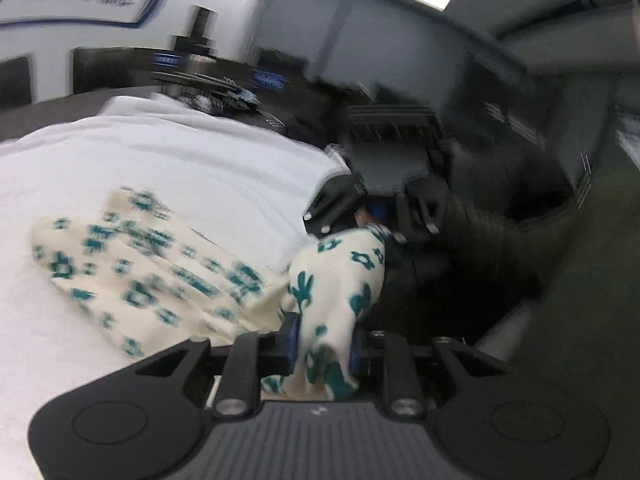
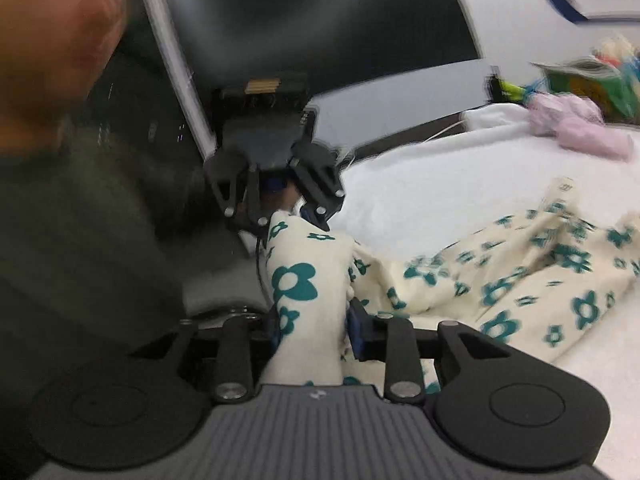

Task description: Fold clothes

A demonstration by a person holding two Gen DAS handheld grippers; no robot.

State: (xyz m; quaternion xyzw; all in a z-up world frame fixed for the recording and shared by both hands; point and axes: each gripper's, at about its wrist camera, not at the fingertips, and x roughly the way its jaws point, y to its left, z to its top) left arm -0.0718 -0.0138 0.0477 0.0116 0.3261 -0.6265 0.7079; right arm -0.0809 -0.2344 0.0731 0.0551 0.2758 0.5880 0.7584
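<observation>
A cream garment with teal flowers (image 1: pixel 160 272) lies crumpled on the white padded surface (image 1: pixel 180 160). One end of it rises off the surface's edge and hangs bunched between both grippers. In the left wrist view my left gripper (image 1: pixel 325 344) has its blue pads pressed on a fold of this cloth. The right gripper (image 1: pixel 372 220) faces it a short way off, holding the upper tip of the same end. In the right wrist view my right gripper (image 2: pixel 314 332) is shut on the garment (image 2: pixel 540 280), and the left gripper (image 2: pixel 286 208) grips its tip opposite.
A pink cloth (image 2: pixel 580 128) and colourful items (image 2: pixel 592 80) lie at the far end of the white surface (image 2: pixel 420 192). A large dark screen (image 2: pixel 320 20) stands behind. A person's dark green top (image 2: pixel 80 240) fills the left side. Dark equipment (image 1: pixel 208 80) sits beyond the surface.
</observation>
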